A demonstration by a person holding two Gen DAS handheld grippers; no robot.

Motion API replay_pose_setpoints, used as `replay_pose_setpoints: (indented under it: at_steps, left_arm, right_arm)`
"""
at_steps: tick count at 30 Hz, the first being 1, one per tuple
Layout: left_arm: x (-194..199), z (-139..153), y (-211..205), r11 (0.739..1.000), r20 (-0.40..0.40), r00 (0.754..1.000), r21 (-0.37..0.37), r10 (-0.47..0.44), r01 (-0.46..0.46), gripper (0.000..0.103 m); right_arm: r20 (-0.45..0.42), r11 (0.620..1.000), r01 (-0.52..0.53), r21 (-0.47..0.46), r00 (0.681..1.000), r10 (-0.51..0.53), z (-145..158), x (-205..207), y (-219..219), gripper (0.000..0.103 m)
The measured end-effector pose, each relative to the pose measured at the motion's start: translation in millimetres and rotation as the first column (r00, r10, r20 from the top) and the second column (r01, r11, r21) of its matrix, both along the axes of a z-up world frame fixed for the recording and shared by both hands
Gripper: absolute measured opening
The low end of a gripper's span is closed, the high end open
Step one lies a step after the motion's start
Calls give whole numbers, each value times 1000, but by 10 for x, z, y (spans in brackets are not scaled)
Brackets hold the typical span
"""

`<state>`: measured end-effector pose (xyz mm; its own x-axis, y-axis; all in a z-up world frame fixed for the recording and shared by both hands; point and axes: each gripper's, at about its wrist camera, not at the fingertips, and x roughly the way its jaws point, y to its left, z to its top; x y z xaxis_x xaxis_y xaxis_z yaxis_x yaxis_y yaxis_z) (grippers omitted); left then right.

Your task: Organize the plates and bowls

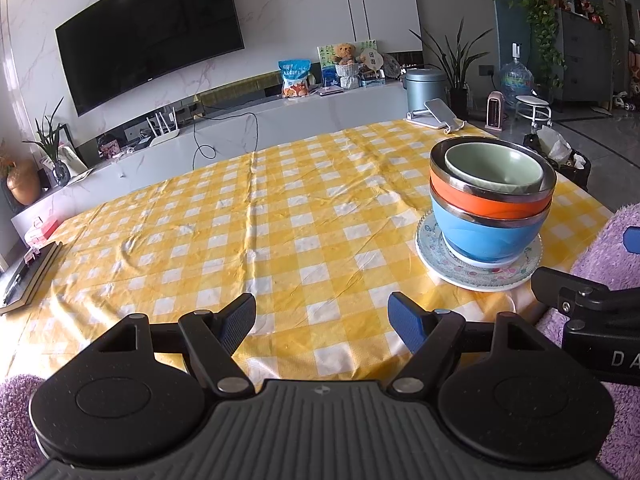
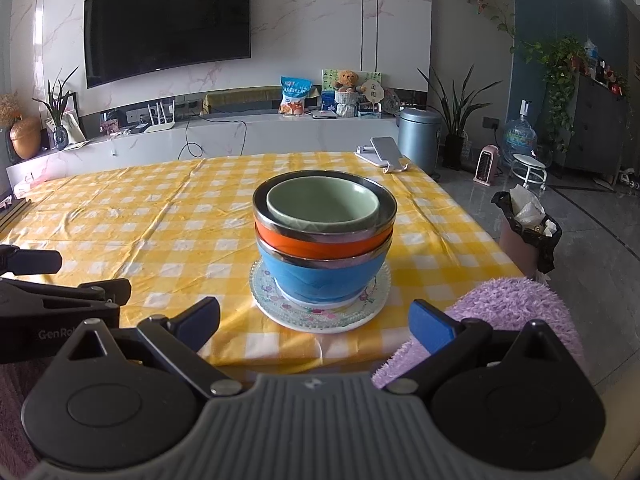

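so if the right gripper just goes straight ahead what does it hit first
Probably the floral plate, then the blue bowl stacked on it. The open right gripper points straight at them; its height is unclear.

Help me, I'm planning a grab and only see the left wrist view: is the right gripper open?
Observer: Yes, the right gripper is open and holds nothing.
Operator: Where is the bowl stack relative to it?
Observer: Straight ahead, centred between its fingers: green bowl in orange bowl in blue bowl, on the patterned plate.
Operator: Is it touching the plate?
Observer: No, both fingertips are short of the plate's rim.
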<state>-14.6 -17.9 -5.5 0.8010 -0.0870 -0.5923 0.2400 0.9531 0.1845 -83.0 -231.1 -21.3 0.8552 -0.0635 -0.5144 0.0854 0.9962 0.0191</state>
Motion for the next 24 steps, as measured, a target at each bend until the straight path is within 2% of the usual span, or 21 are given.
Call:
replay_pose_setpoints:
  at_steps: [24]
  left_arm:
    - [-5, -16, 8, 1000, -6, 1000, -1, -1, 1, 88]
  right_arm:
    - [2, 1000, -5, 0, 1000, 5, 1, -4, 11, 99]
